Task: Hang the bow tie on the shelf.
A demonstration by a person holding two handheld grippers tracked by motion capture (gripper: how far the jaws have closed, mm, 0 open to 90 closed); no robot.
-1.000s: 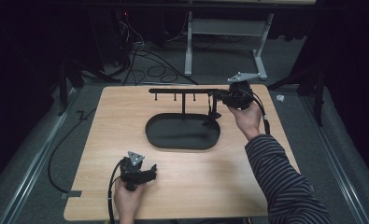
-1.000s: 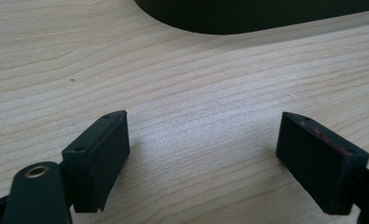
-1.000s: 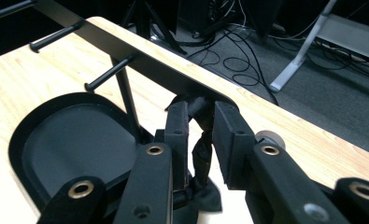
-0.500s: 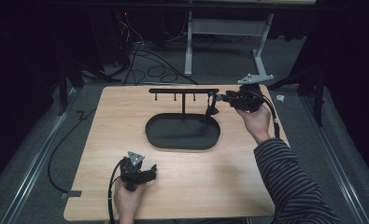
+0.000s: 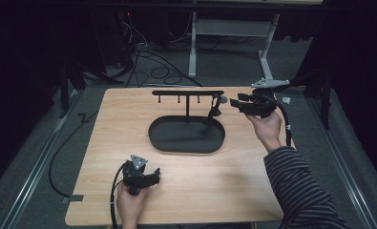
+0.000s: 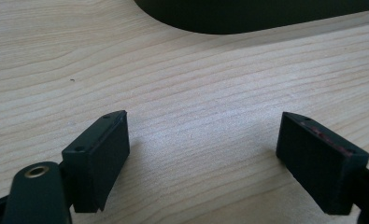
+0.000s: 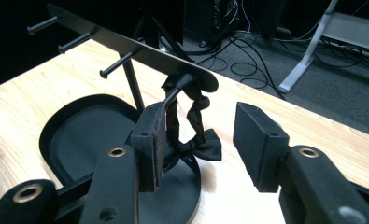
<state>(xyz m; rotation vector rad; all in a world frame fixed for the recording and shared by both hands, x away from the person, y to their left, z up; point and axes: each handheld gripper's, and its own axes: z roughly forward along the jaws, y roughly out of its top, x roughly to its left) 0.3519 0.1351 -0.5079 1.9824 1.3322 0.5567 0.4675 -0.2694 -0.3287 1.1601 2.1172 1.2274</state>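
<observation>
Hanging from the rack (image 7: pixel 126 46), a bow tie (image 7: pixel 198 144) faces the just-opened, empty right gripper (image 7: pixel 201 140).

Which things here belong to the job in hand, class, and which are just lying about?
In the job:
bow tie, hanging on the end peg
hanger stand
right gripper, jaws just opened, clear of it

Lying about:
left gripper, open over bare table
floor cables

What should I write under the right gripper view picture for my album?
Open right gripper backing off from a black bow tie hanging on the rack over its oval tray.
</observation>
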